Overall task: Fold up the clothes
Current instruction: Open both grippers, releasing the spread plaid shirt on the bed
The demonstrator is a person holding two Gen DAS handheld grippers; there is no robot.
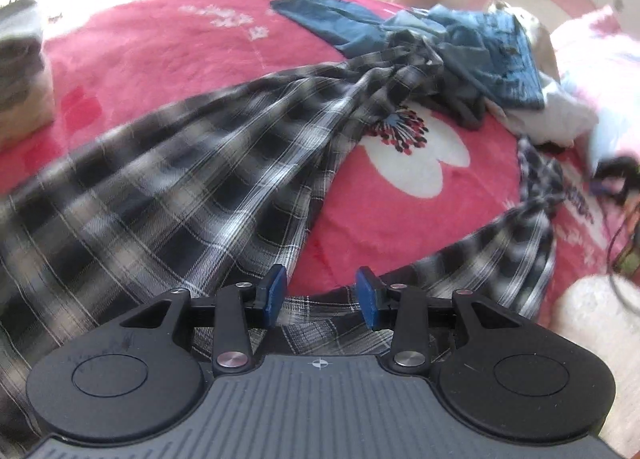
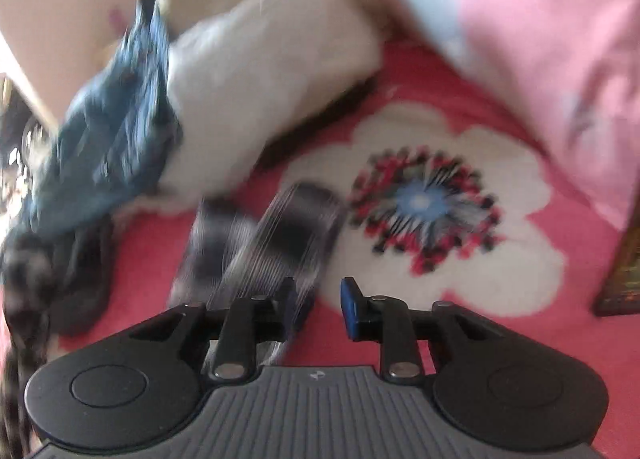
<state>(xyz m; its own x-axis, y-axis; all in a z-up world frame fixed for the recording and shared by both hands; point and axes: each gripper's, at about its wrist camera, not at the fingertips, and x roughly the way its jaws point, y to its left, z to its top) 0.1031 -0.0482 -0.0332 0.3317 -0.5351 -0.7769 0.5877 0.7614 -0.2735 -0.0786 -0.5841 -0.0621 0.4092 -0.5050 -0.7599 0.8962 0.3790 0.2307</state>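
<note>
From the left wrist, the left gripper (image 1: 322, 293) hovers with fingers apart, gripping nothing, over the plaid shirt (image 1: 192, 163) spread across the pink blanket (image 1: 168, 47). From the right wrist, the right gripper (image 2: 320, 309) is spread too; a blurred plaid fold (image 2: 276, 235) brushes its left finger.

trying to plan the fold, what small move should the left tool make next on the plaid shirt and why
Probably ease the left tool down and shut it on the plaid shirt edge just below it. Its jaws stand open and empty, and the shirt lies stretched and bunched across the pink blanket, not yet flat.
</note>
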